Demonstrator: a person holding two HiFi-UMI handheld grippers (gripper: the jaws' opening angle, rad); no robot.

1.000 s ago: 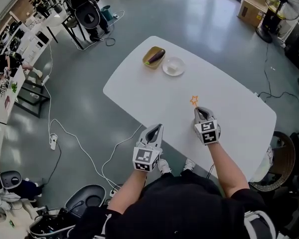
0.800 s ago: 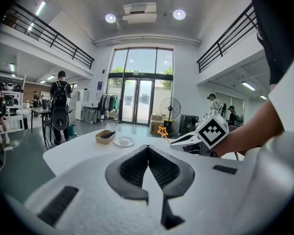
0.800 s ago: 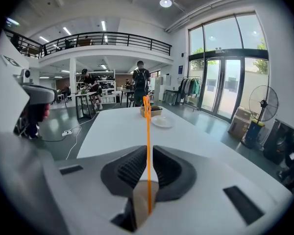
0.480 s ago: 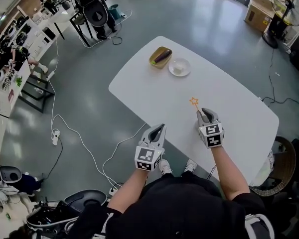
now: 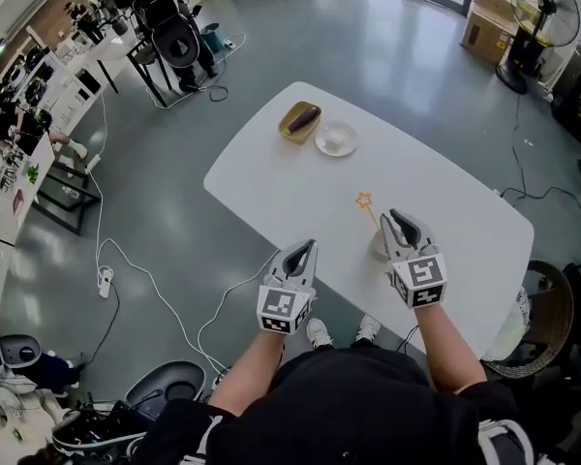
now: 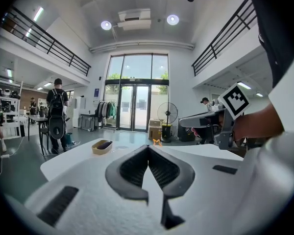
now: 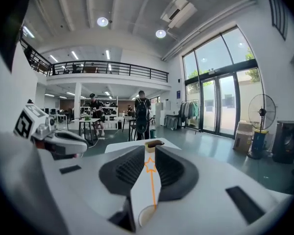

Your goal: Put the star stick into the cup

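On the white desk, the orange star stick leans in the pale cup between my right gripper's spread fingers. My left gripper's fingers are pressed together. Brushing the stick could topple the cup.

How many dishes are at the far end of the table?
2. A yellow dish holding a dark thing, and a white bowl just right of it. None seem hidden there.

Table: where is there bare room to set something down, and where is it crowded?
Bare table: the right end beyond the right gripper, the middle between white dish and star stick, and the left side ahead of the left gripper. Crowded: the far corner with yellow tray and dish, and around the cup.
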